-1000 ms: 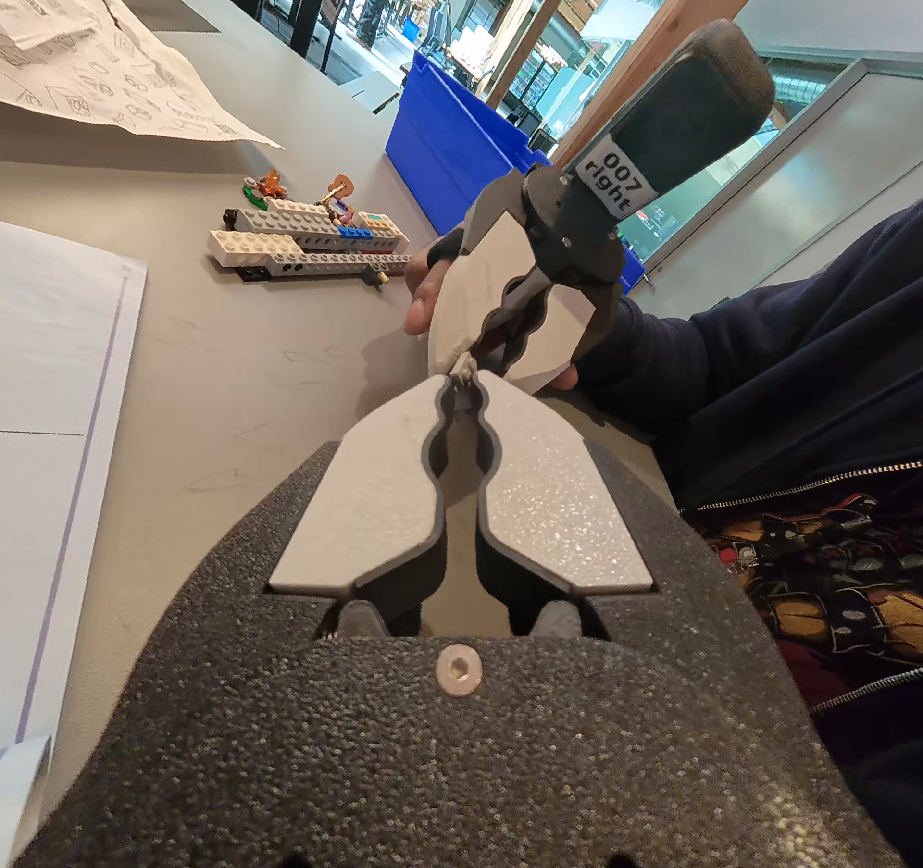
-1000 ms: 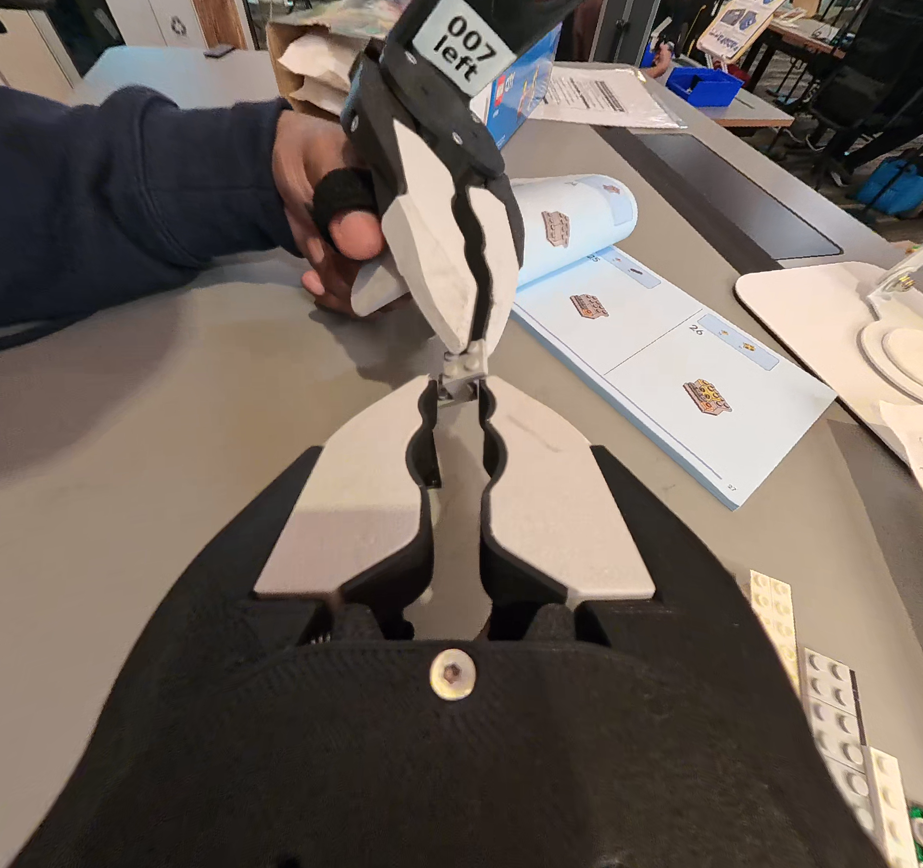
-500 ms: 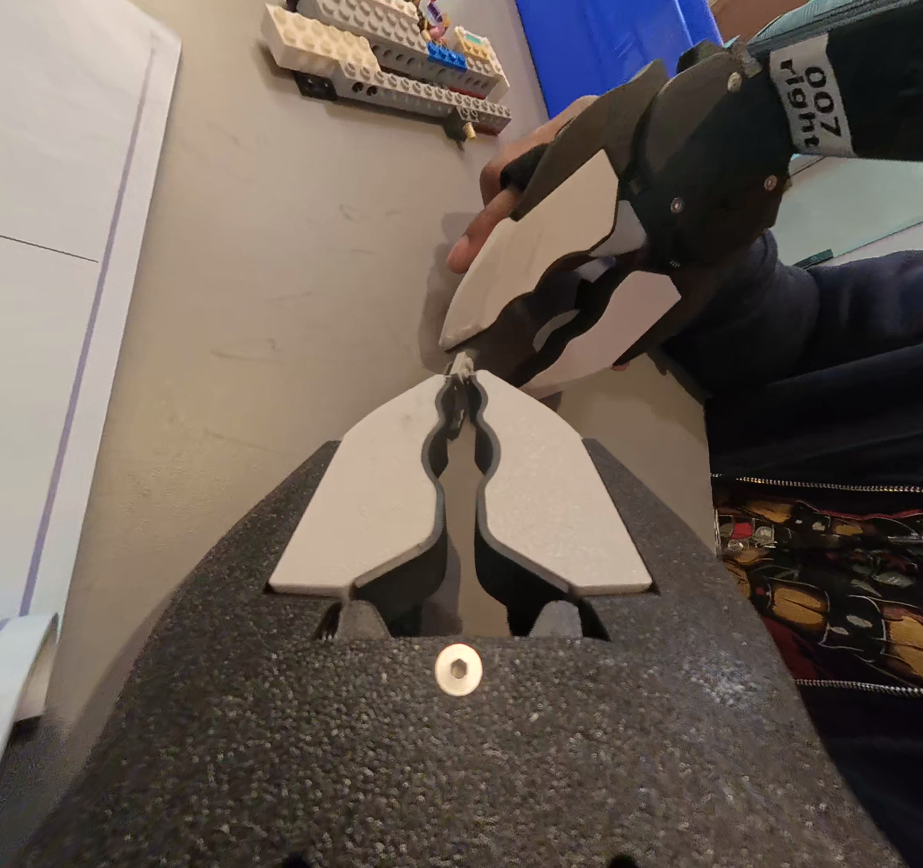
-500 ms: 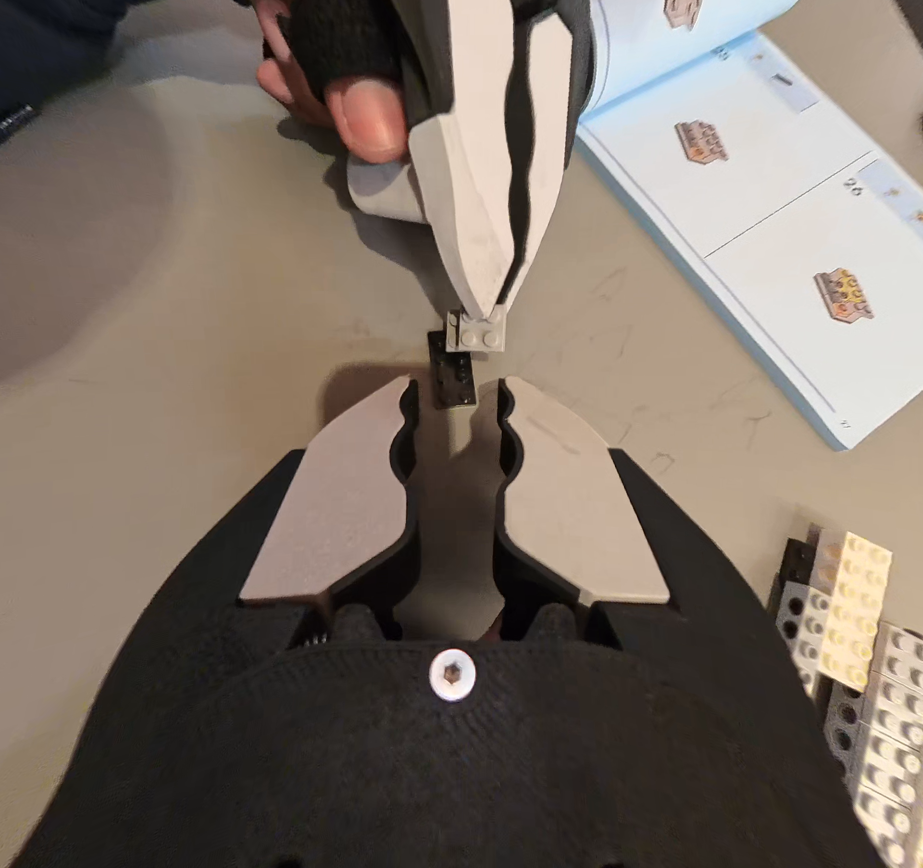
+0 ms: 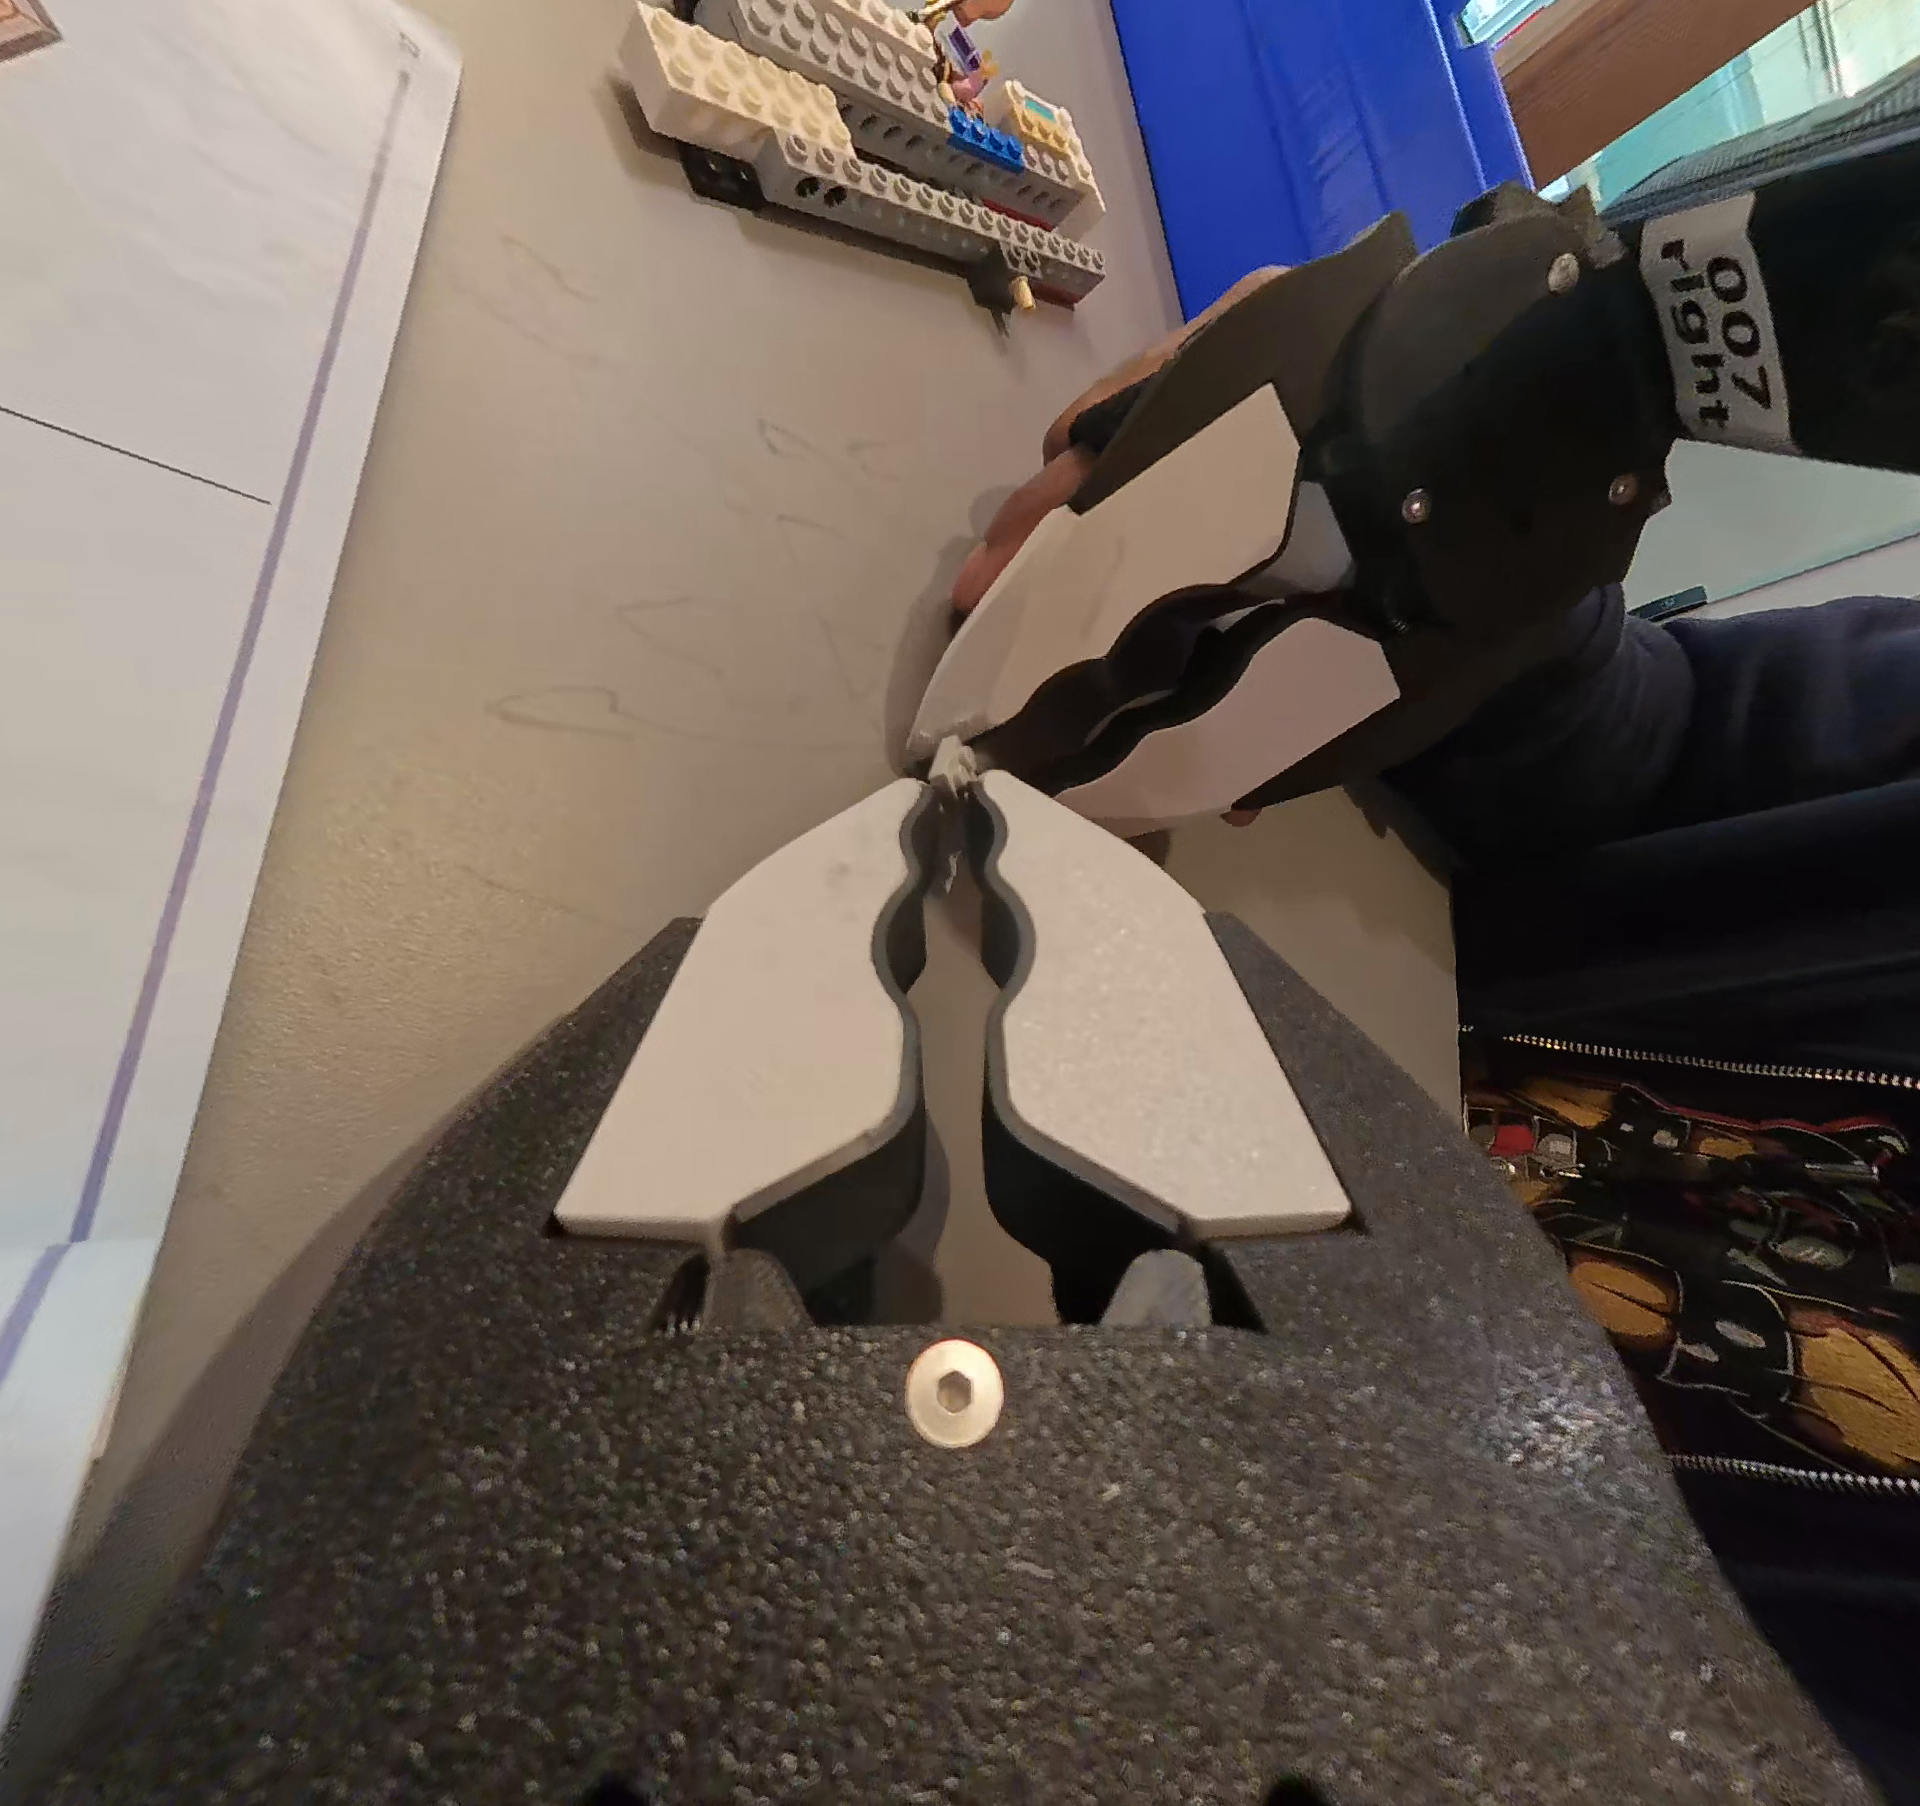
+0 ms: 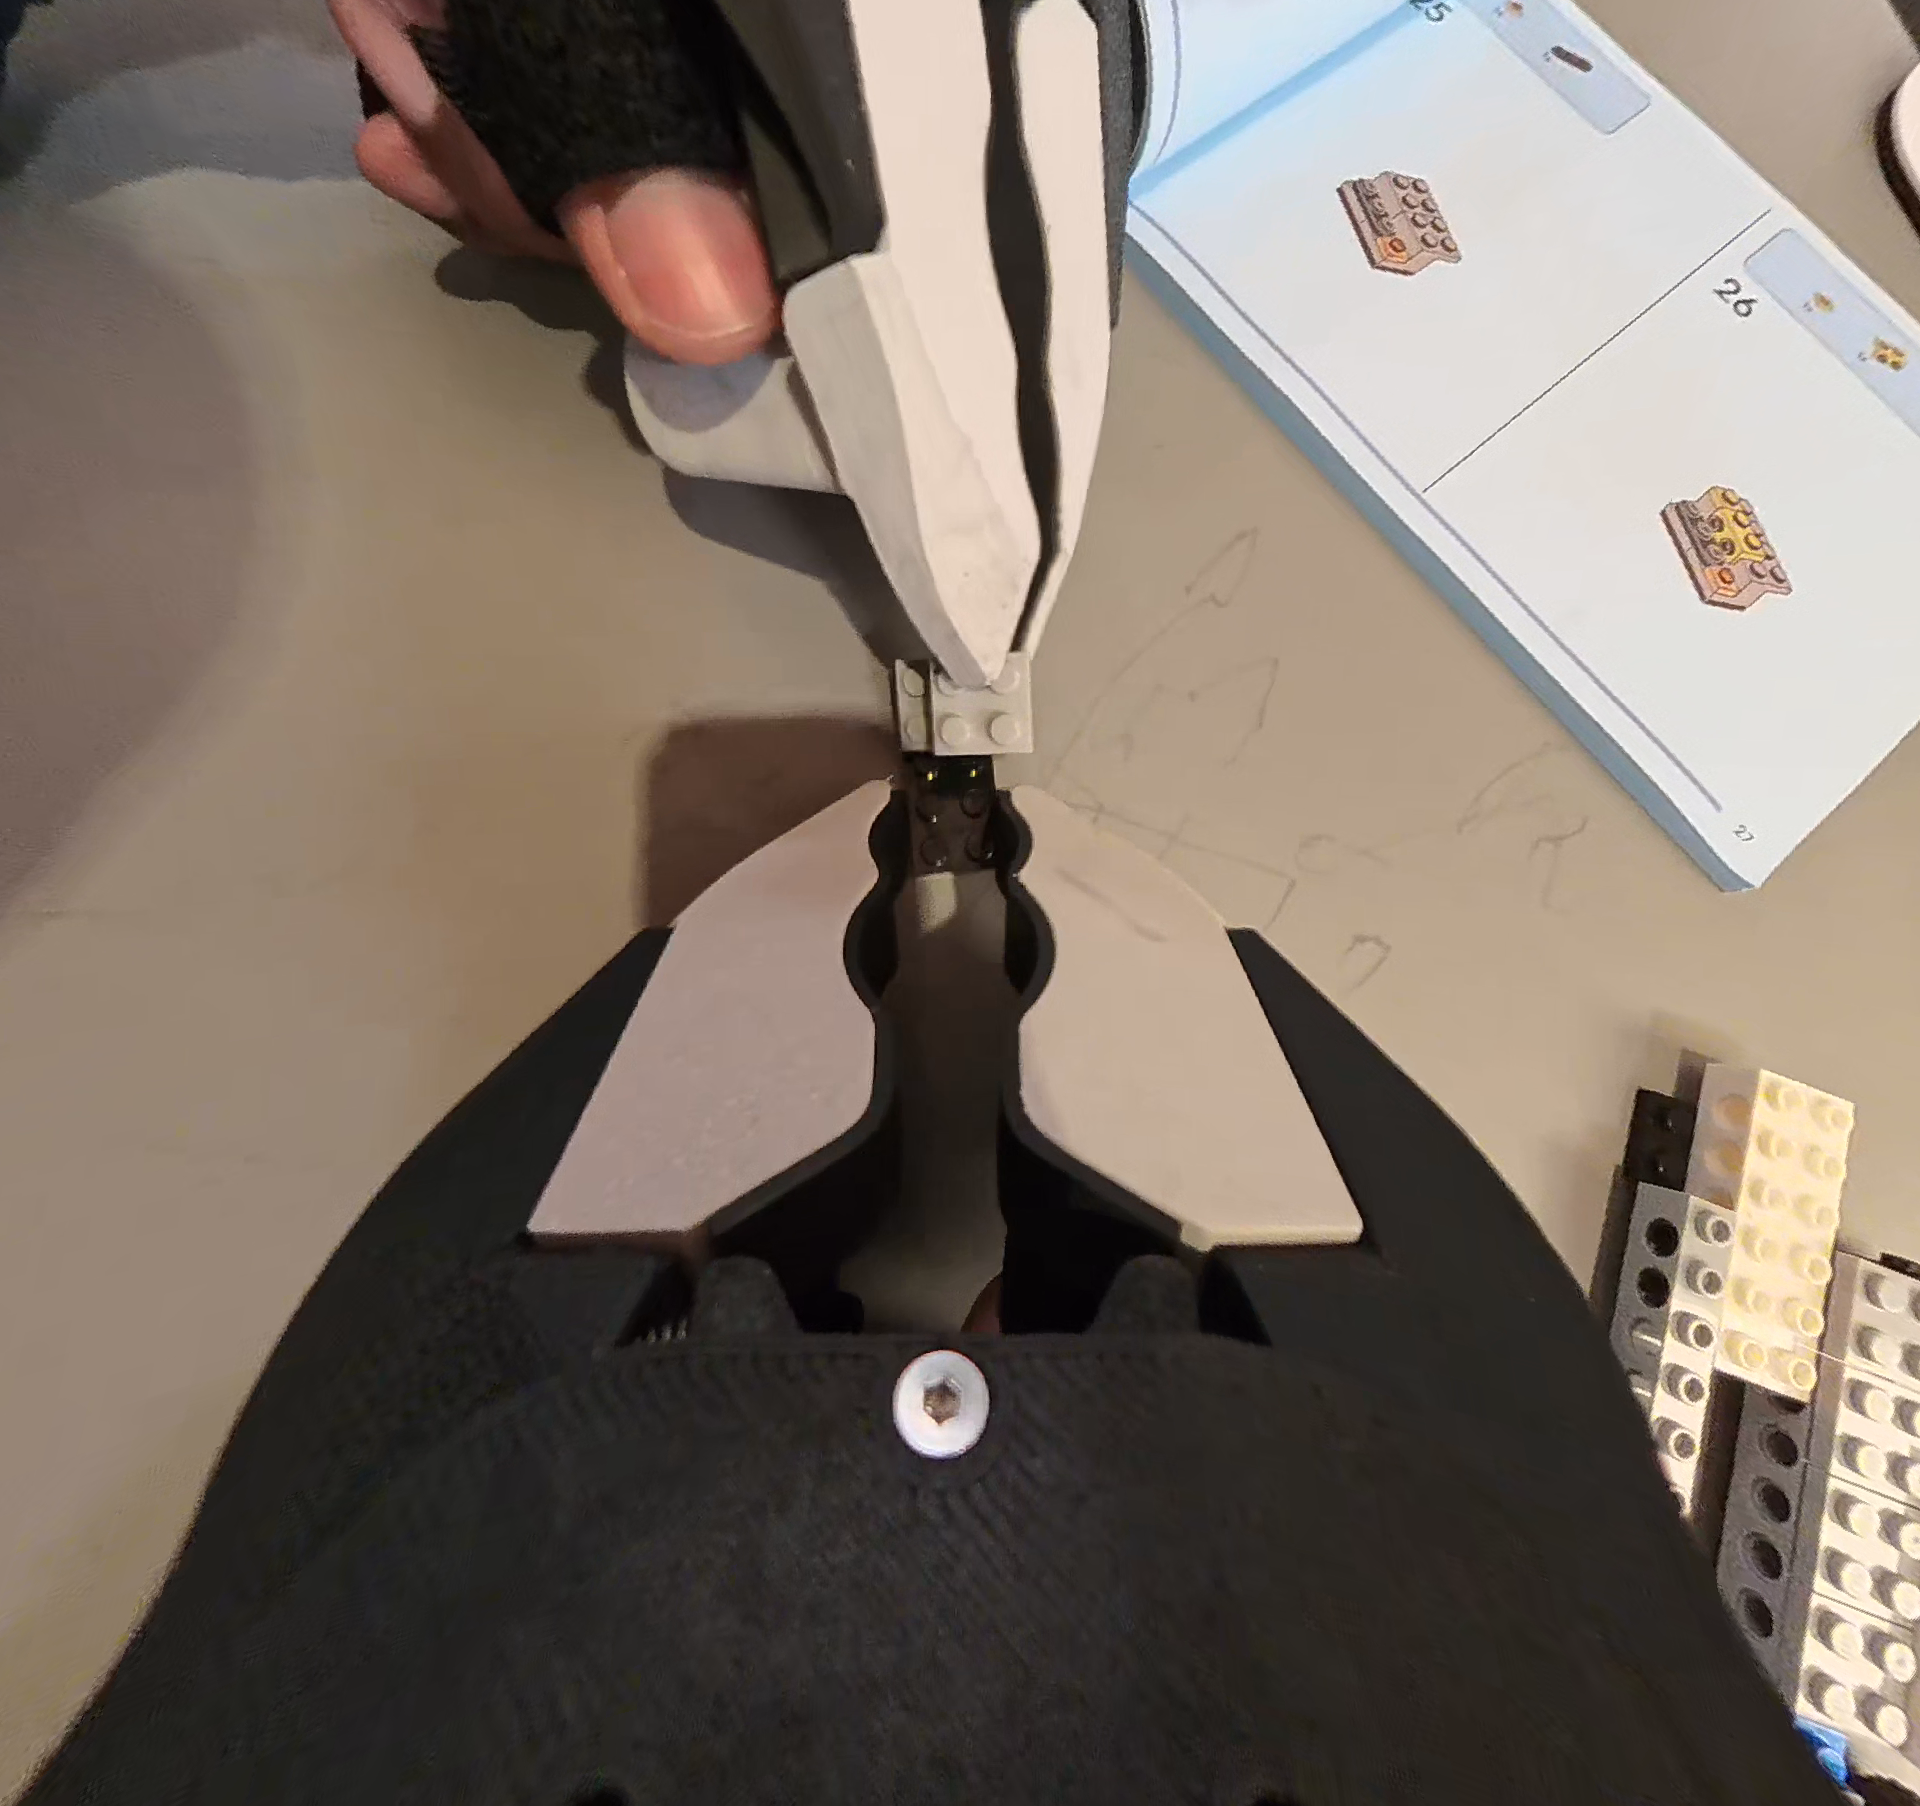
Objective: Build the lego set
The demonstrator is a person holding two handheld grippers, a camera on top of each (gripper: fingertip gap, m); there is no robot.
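Grey studded plate (image 6: 966, 707), thin and roughly square, sits pinched edgewise in the left gripper (image 6: 992, 660), whose pale matte fingers (image 6: 935, 468) taper to a narrow wedge and close on its far rim. In the left wrist view the same plate (image 5: 951, 769) shows only as a sliver at the tips of the left gripper (image 5: 948, 800), the jaws nearly together around it.

Just below, at 6 o'clock from the grey plate and touching it, lies a black plate (image 6: 954, 826), glossy, with low round studs. The right gripper (image 6: 951, 811) has its jaws pressed on the two sides of this black piece; the scalloped dark inner pads hug it. Seen from the left wrist view, the right gripper (image 5: 940, 748) comes in from 2 o'clock, tip to tip with the left one. Both gripper bodies are coarse, grainy black plastic.

A hand (image 6: 582, 156) with a black fabric finger loop holds the left tool at 11 o'clock in the right wrist view.

The desk (image 6: 312, 613) is smooth beige-grey, scuffed with faint pencil-like scribbles. At 2 o'clock in the right wrist view an open booklet (image 6: 1558, 354) with pale blue pages lies flat. At 4 o'clock sits a stack of long bricks (image 6: 1787, 1341), cream, grey and black, studded and holed; the left wrist view shows that brick stack (image 5: 862, 125) at 12 o'clock, beside a blue bin (image 5: 1299, 94).
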